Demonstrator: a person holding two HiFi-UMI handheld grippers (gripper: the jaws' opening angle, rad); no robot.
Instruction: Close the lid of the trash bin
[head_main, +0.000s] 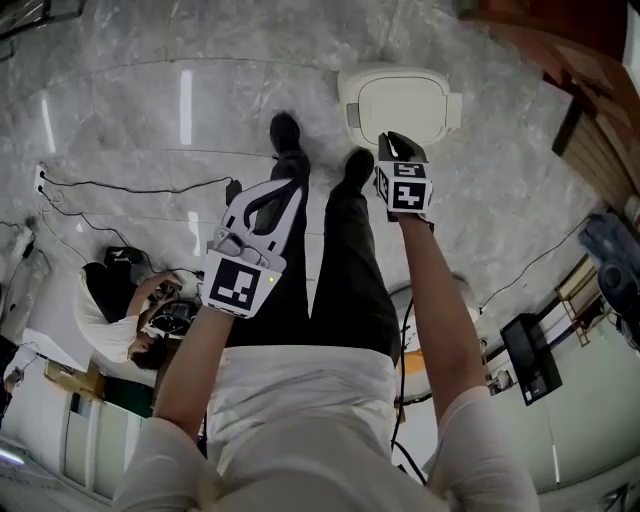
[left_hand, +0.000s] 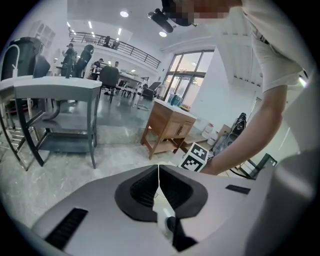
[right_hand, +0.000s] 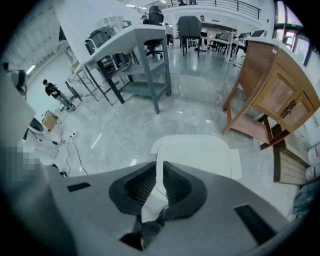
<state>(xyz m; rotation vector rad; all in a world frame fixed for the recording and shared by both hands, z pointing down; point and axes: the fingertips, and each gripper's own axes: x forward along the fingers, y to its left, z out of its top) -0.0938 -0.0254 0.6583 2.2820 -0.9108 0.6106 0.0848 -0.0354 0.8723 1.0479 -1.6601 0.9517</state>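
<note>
The white trash bin (head_main: 400, 105) stands on the marble floor just ahead of the person's shoes, its lid lying flat and closed. In the right gripper view the bin (right_hand: 200, 155) sits directly beneath the jaws. My right gripper (head_main: 393, 142) hangs above the bin's near edge, pointing steeply down; its jaws (right_hand: 160, 166) stand a narrow gap apart with nothing between them. My left gripper (head_main: 288, 185) is held over the person's legs, left of the bin, and its jaws (left_hand: 159, 167) meet tip to tip, empty.
A wooden cabinet (right_hand: 272, 95) stands right of the bin and a grey metal table (right_hand: 135, 40) farther back. Cables (head_main: 130, 185) trail over the floor at left, near a seated person (head_main: 130, 310). Black boxes (head_main: 530, 355) lie at right.
</note>
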